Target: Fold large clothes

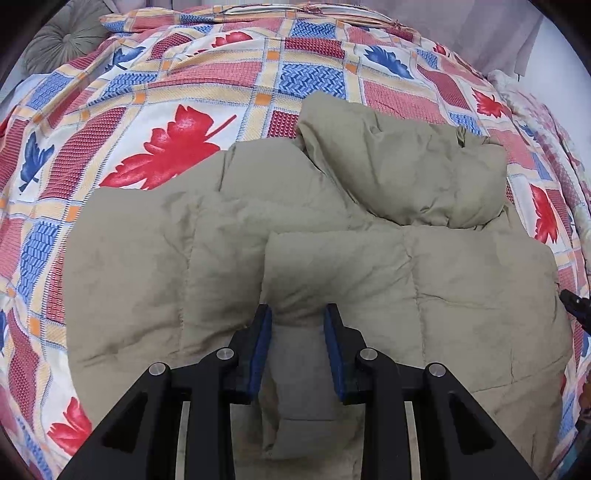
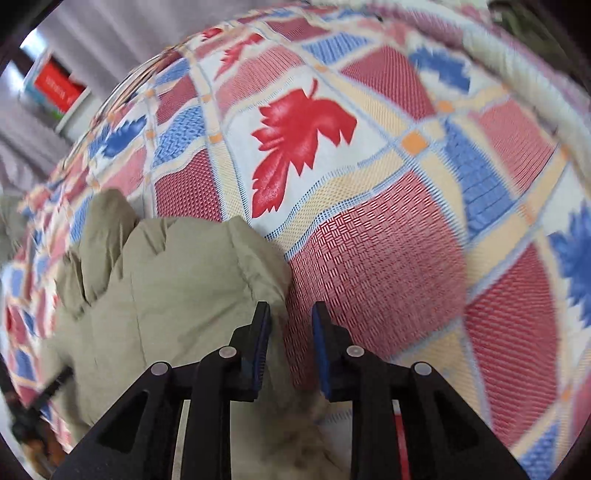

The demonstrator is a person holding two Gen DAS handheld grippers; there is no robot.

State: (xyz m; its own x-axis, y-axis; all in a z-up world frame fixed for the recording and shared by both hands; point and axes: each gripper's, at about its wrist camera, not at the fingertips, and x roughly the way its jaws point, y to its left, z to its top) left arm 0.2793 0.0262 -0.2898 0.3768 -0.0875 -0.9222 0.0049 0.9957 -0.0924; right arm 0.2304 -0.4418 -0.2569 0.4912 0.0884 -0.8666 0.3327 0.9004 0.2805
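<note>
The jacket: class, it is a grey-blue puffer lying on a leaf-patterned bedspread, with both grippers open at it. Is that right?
Not quite: the jacket is khaki beige, as the left wrist view shows. It does lie on the leaf-patterned bedspread, with the left gripper and right gripper open.

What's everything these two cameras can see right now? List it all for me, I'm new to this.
Puffer jacket: one, beige-khaki, spread on the bed, partly folded, a bulky part heaped at its far side.
Bedspread: one, red, blue and cream checks with leaf prints, covering the bed under the jacket.
Round cushion: one, grey-green, far left corner of the bed.
Curtain: pale grey, behind the bed.
Red and white box: one, blurred, on a shelf at upper left.
Left gripper: black with blue pads, fingers apart around a jacket fold.
Right gripper: same kind, fingers apart at the jacket's edge.
</note>
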